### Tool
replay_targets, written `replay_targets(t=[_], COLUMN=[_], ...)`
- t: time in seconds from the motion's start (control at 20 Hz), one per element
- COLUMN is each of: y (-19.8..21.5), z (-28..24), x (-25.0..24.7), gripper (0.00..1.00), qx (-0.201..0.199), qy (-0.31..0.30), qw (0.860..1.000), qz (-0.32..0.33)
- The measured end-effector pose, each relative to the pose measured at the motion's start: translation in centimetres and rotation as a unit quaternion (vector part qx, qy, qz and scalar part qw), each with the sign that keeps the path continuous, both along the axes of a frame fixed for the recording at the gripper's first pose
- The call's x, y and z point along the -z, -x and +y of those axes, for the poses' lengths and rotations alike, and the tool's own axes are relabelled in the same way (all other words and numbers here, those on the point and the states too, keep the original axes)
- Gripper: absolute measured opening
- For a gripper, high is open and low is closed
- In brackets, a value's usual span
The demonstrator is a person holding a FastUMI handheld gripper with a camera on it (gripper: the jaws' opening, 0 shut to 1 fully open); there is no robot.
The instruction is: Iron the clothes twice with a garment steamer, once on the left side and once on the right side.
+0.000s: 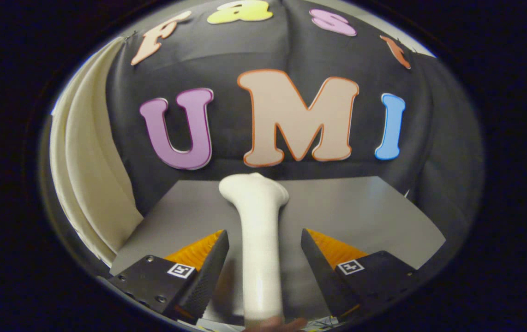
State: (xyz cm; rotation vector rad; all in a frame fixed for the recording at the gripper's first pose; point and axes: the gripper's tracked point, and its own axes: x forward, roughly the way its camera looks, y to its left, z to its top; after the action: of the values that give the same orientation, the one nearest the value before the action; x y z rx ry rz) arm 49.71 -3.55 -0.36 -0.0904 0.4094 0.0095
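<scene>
The gripper [264, 258] has its fingers spread apart, released. The white garment steamer [260, 240] stands between them, touching neither, over the grey surface [360, 207] at lower centre.

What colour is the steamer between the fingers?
White steamer, clearest in the gripper view; gripper open around it.

One white steamer [260, 240]; one grey table [365, 207]; one cream garment [90, 184]; two claw fingers [208, 272].

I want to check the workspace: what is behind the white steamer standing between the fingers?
Behind the steamer lie the grey table and the black cloth wall. The open hand-held gripper flanks it without touching. The steamer covers the table strip directly behind.
</scene>
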Motion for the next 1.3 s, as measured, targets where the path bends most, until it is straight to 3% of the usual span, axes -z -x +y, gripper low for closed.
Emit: replay_targets(t=[0.1, 0.25, 0.3, 0.5, 0.75, 1.05, 1.3], y=[-0.4, -0.4, -0.5, -0.6, 0.4, 9.4, 17.6], z=[-0.2, -0.6, -0.5, -0.2, -0.1, 3.3, 9.1], x=[1.2, 0.9, 0.6, 1.1, -1.5, -4.3, -7.6], gripper=[0.96, 0.94, 0.88, 0.42, 0.34, 0.33, 0.33], qx=[0.002, 0.015, 0.011, 0.019, 0.033, 0.026, 0.008], qy=[0.004, -0.018, -0.020, -0.025, -0.019, 0.010, 0.020], qw=[0.999, 0.999, 0.999, 0.999, 0.999, 0.997, 0.993], qz=[0.033, 0.032, 0.025, 0.030, -0.025, -0.068, -0.114])
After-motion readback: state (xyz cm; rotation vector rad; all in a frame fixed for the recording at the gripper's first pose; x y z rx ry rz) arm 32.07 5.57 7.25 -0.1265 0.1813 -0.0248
